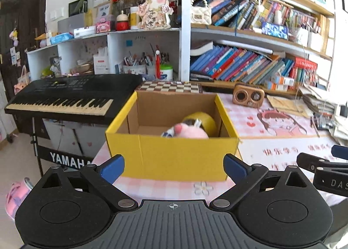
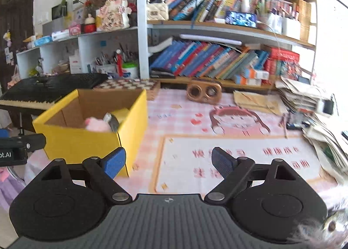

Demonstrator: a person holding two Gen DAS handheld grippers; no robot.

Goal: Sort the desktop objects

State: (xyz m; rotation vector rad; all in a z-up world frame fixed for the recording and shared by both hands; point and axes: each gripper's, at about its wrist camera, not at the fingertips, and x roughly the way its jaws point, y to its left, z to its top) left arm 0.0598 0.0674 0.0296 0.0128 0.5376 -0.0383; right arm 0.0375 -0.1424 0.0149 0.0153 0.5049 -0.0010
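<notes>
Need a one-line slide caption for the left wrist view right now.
Open, empty left gripper faces the yellow box holding a pink plush toy and yellow tape roll.

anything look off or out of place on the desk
Nothing spilled or broken. The yellow box stands upright with a pink plush toy and tape roll inside. Only the paper pile at the desk's right edge looks untidy.

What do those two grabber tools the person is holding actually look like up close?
Both look alike. The left gripper and right gripper are matt black plastic with two round discs, hinged linkage arms joined by silver pins, blue ribbed pads at the fingertips, and a grey ridged base bearing a small crosshair mark.
</notes>
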